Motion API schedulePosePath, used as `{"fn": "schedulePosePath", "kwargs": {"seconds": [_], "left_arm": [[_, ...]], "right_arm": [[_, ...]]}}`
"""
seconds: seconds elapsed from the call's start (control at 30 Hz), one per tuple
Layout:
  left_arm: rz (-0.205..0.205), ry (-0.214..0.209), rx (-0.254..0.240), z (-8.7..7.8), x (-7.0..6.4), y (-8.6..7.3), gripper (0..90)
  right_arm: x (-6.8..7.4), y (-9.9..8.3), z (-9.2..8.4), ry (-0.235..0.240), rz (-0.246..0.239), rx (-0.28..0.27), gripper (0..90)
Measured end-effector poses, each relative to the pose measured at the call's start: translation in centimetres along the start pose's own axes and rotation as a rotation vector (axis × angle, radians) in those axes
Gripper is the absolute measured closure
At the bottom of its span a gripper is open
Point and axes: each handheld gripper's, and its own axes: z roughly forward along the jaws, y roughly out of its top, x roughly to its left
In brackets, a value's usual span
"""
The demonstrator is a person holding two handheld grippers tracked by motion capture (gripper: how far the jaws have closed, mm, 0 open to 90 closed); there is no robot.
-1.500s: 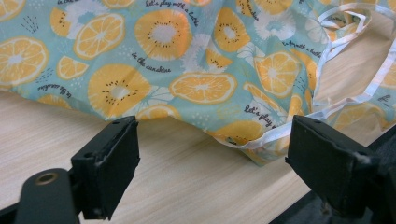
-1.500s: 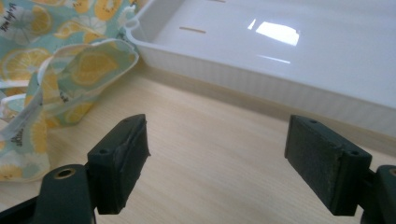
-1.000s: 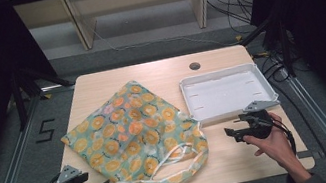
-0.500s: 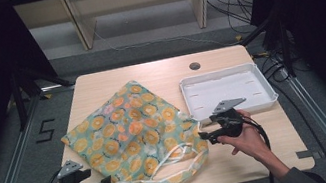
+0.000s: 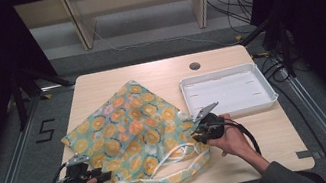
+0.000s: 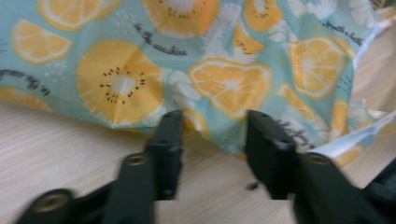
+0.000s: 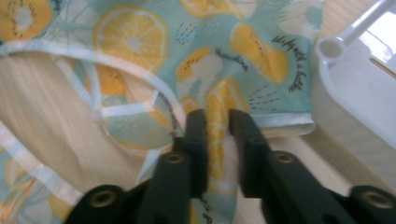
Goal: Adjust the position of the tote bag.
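High view: white tray (image 5: pixel 226 91) just R of citrus-print bag (image 5: pixel 130 133)

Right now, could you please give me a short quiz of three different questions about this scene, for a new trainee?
1. True or false: the white tray holds folded cloth.
2. Which gripper has fabric between its jaws? A) left gripper B) right gripper
3. What fruit is printed on the cloth bag?

Key:
1. False; the tray holds nothing.
2. B. Its jaws have just been closing on the bag's edge near the tray. The left jaws, also closing, stand at the bag's near corner with a gap.
3. Orange slices.
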Motion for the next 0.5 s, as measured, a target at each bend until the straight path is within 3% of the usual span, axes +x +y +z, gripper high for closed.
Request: {"fn": "schedulePosePath", "kwargs": {"seconds": [0.03,0.07,0.13,0.17,0.2,0.23,0.37,0.4,0.43,0.5], "left_arm": [[0.0,0.0,0.0,0.0,0.0,0.0,65.5],[0.031,0.024,-0.003,0.3,0.1,0.2,75.2],[0.047,0.029,0.005,0.3,0.5,0.4,82.0],[0.055,0.031,0.011,0.3,0.7,0.5,84.9],[0.058,0.036,0.017,0.3,1.0,0.7,86.7],[0.064,0.049,0.017,0.3,1.3,0.9,87.6],[0.065,0.09,-0.004,0.3,2.6,1.7,88.4],[0.063,0.083,-0.022,0.5,2.9,1.8,88.4],[0.058,0.091,0.003,0.5,3.2,2.1,88.4],[0.059,0.098,0.001,0.7,3.5,2.6,88.4]], "right_arm": [[0.0,0.0,0.0,0.0,0.0,0.0,79.5],[0.4,0.0,-0.2,0.008,-0.05,0.005,86.4],[0.7,-0.1,-0.3,0.023,-0.045,0.005,87.6],[0.9,0.0,-0.4,0.029,-0.068,0.023,88.1],[0.9,0.0,-0.2,0.047,-0.111,0.012,88.3],[1.5,-0.2,-0.3,0.053,-0.083,0.018,88.4],[3.1,-0.5,-0.5,0.102,-0.13,0.041,88.4],[3.5,-0.6,-0.6,0.117,-0.137,0.046,88.4],[3.8,-0.7,-0.6,0.124,-0.134,0.047,88.4],[4.3,-0.7,-0.8,0.135,-0.138,0.04,88.3]]}}
